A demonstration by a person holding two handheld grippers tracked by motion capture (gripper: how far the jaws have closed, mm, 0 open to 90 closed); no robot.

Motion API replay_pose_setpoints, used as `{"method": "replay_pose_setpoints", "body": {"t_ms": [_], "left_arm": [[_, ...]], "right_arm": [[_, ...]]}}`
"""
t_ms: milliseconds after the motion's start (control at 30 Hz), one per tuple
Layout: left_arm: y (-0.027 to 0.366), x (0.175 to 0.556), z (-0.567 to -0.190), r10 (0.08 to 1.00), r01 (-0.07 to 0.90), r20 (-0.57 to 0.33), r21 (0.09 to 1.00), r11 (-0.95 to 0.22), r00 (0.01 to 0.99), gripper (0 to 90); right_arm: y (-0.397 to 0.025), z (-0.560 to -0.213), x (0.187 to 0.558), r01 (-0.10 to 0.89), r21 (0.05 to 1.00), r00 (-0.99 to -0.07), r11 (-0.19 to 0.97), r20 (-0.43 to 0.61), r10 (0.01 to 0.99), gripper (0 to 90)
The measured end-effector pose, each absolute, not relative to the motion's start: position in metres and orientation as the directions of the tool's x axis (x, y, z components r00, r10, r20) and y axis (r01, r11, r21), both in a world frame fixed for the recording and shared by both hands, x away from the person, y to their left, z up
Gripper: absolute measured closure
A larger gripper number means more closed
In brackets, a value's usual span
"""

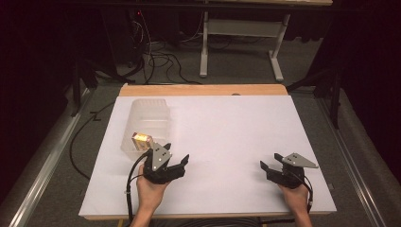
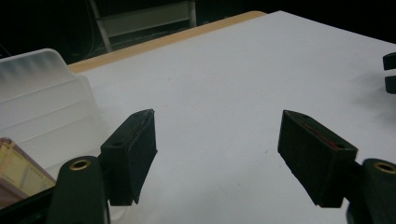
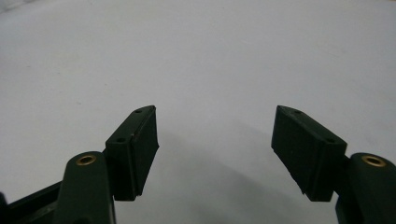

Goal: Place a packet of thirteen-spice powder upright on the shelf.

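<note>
Two hands at the near edge of a white worktop, each wrapped around a gripper. Left gripper held near the front left, just in front of a clear plastic tub and close to its near end; jaws spread wide with nothing between them — plain in the left gripper view, bare white surface showing through the gap. Grey three-cornered plate on top, cable trailing back past the wrist.

Inside the tub, at its near end, a small yellow box lying flat against the bottom, right beside the left gripper but not touched by it. Same box at the lower left corner of the left gripper view, pale yellow with fine print, behind the tub's frosted wall and partly cut off by the frame.

Right gripper held near the front right of the worktop, well apart from the tub and the box; jaws likewise wide apart and holding nothing, pointing toward the middle of the surface. In the right gripper view, bare white worktop between and beyond the two black jaws, a soft shadow under them.

Tips of the right gripper at the far right edge of the left gripper view.

Beyond the worktop — a grey carpeted floor, loose black cables and the white legs of another table.
</note>
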State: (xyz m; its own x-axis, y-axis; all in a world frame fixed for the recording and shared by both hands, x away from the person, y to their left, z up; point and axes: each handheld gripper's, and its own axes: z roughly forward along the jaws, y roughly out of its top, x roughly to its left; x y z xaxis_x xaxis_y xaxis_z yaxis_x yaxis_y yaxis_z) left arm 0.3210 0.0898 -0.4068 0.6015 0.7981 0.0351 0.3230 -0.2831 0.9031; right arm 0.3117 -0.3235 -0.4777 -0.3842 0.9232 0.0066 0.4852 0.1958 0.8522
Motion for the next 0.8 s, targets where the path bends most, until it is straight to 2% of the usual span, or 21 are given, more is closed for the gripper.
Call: {"method": "replay_pose_setpoints", "body": {"t_ms": [800], "left_arm": [[0.065,0.32,-0.416,0.753,0.333,0.01,0.893,-0.303,0.658,28.5]], "right_arm": [[-0.323,-0.478,0.312,0.485,0.852,-0.385,0.197,0.006,0.923,31.9]]}}
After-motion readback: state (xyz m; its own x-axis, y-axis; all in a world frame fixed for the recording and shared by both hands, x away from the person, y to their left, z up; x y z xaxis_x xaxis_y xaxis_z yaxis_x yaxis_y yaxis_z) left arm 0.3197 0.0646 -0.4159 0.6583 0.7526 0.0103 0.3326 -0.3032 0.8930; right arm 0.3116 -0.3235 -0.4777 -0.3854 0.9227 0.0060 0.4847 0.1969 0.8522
